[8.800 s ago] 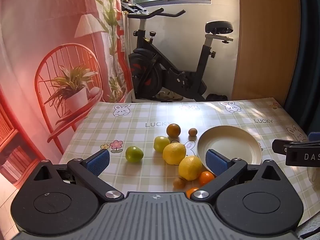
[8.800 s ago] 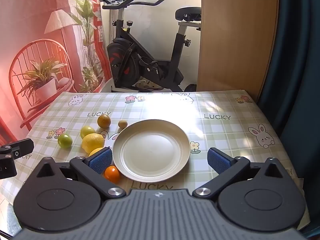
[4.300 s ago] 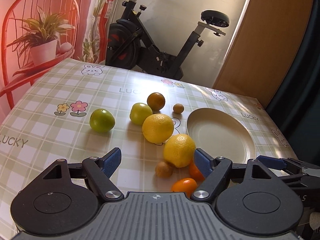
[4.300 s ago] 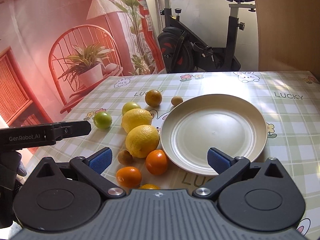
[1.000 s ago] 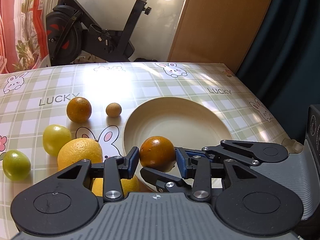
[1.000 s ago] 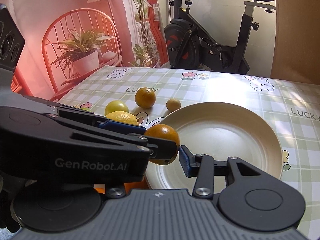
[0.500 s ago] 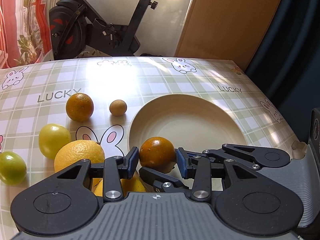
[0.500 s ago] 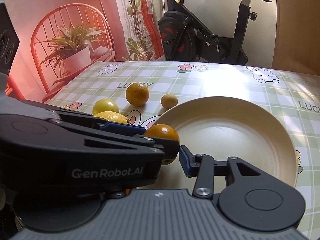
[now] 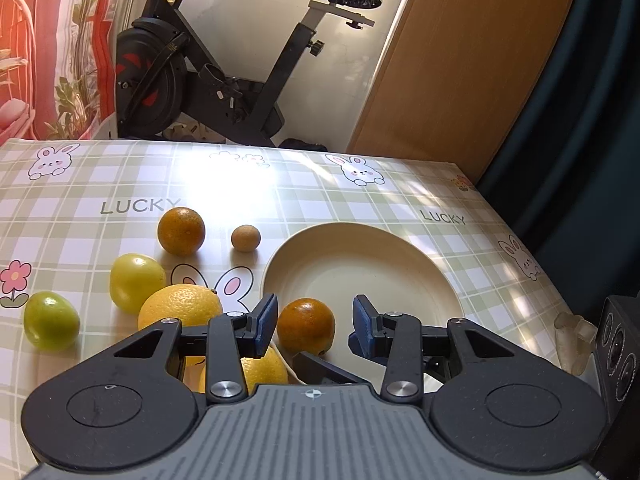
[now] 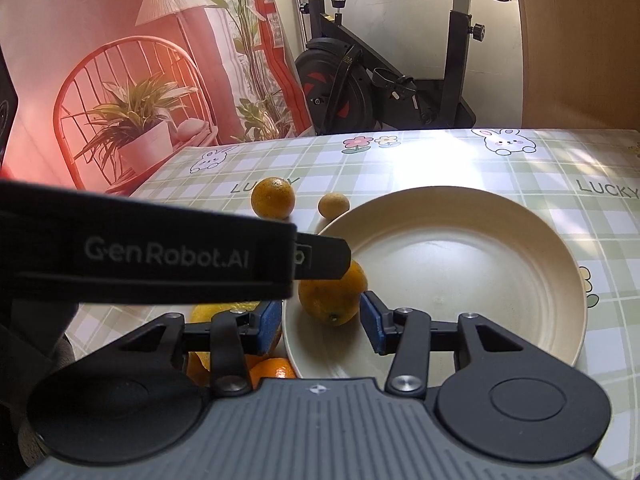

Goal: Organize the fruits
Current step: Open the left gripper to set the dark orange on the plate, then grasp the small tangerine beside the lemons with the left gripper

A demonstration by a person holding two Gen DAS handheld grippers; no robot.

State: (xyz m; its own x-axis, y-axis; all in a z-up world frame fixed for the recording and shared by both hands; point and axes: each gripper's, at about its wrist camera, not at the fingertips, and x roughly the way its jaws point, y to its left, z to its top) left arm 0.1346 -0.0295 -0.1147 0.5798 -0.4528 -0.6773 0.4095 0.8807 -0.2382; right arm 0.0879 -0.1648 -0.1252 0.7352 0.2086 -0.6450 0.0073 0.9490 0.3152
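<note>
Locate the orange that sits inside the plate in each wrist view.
Left wrist: orange lower centre, between the open left gripper fingers, at the plate's near-left edge.
Right wrist: orange centre-left, on the plate's left side.
Shared landmark: small brownish fruit beyond the plate.

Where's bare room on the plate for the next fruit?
Most of the plate is bare: its middle, far rim and right side. Only the near-left edge is taken, by an orange. Left of the plate, the lemons and other fruit crowd the tablecloth.

A deep orange mandarin (image 9: 306, 325) sits on a cream plate (image 9: 384, 264) over green-checked tablecloth (image 9: 304, 196).
</note>
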